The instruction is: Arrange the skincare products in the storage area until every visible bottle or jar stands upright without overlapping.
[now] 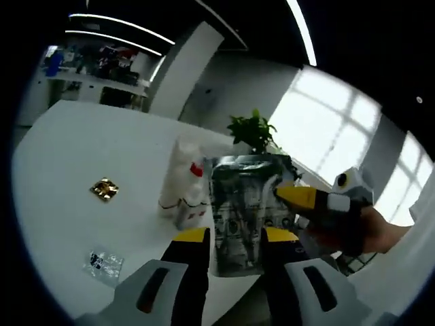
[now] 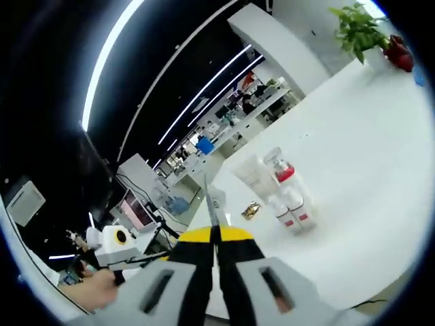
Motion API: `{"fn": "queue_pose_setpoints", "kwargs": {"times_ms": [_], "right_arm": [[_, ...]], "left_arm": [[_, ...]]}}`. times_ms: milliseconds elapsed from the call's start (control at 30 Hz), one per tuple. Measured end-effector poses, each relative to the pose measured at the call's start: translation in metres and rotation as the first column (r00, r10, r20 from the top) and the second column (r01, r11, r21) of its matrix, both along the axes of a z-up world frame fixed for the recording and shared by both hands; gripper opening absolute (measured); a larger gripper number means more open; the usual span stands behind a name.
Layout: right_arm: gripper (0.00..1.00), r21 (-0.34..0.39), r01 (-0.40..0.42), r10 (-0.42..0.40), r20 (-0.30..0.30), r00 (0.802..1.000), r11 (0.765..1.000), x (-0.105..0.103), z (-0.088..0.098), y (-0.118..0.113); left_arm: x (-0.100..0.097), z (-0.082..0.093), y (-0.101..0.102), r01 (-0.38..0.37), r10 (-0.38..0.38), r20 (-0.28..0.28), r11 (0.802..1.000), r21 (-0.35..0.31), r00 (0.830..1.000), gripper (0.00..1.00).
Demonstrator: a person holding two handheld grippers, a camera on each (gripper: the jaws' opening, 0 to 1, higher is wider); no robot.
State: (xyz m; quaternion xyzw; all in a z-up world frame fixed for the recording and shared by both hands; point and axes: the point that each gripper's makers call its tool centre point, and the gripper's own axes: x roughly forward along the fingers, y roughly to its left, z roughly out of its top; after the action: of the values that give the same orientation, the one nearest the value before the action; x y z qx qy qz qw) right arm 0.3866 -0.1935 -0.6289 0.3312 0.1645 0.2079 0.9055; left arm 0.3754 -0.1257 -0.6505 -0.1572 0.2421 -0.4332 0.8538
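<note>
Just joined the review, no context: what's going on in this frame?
A person holds a gripper in each hand over a white table. Both grippers are on a silvery printed pouch: the left gripper has it between its jaws at the lower edge, the right gripper pinches its side edge. In the right gripper view the pouch appears edge-on between shut jaws. A cluster of white bottles stands upright on the table; a small gold packet and a clear sachet lie flat nearby.
</note>
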Motion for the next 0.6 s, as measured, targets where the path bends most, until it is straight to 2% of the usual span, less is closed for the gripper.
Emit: {"fn": "queue_pose_setpoints", "kwargs": {"times_ms": [33,133,233,300,333,433,500,567,600], "right_arm": [[0.01,0.024,0.019,-0.019,-0.009,1.0,1.0,0.002,0.001,0.0],[0.01,0.015,0.044,-0.043,-0.025,0.999,0.999,0.006,0.0,0.003],[0.01,0.007,0.086,-0.085,-0.056,0.995,0.996,0.01,-0.001,0.006],[0.01,0.033,0.129,-0.125,-0.096,0.987,0.991,0.013,-0.003,0.009],[0.01,0.041,0.155,-0.149,-0.117,0.982,0.987,0.014,-0.005,0.01],[0.01,0.032,0.187,-0.182,-0.131,0.975,0.982,0.017,-0.005,0.015],[0.01,0.038,0.188,-0.182,-0.131,0.975,0.981,0.018,-0.004,0.02],[0.01,0.055,0.21,-0.2,-0.149,0.968,0.976,0.018,-0.004,0.023],[0.01,0.068,0.214,-0.201,-0.157,0.967,0.974,0.018,-0.004,0.026]], "left_arm": [[-0.005,0.003,-0.004,0.018,-0.018,0.011,1.0,0.008,1.0,0.28],[-0.016,0.004,-0.016,0.066,-0.069,0.052,0.996,0.059,0.996,0.28],[-0.024,0.0,-0.027,0.083,-0.098,0.1,0.985,0.148,0.99,0.3],[-0.026,-0.004,-0.031,0.078,-0.109,0.133,0.973,0.219,0.985,0.33],[-0.026,-0.006,-0.032,0.072,-0.113,0.15,0.964,0.257,0.982,0.35],[-0.026,-0.005,-0.034,0.044,-0.117,0.204,0.942,0.333,0.972,0.38],[-0.025,-0.001,-0.038,0.027,-0.132,0.257,0.927,0.374,0.957,0.38],[-0.021,0.0,-0.036,-0.027,-0.122,0.304,0.896,0.443,0.945,0.35],[-0.019,-0.003,-0.035,-0.041,-0.134,0.318,0.872,0.488,0.939,0.32]]}}
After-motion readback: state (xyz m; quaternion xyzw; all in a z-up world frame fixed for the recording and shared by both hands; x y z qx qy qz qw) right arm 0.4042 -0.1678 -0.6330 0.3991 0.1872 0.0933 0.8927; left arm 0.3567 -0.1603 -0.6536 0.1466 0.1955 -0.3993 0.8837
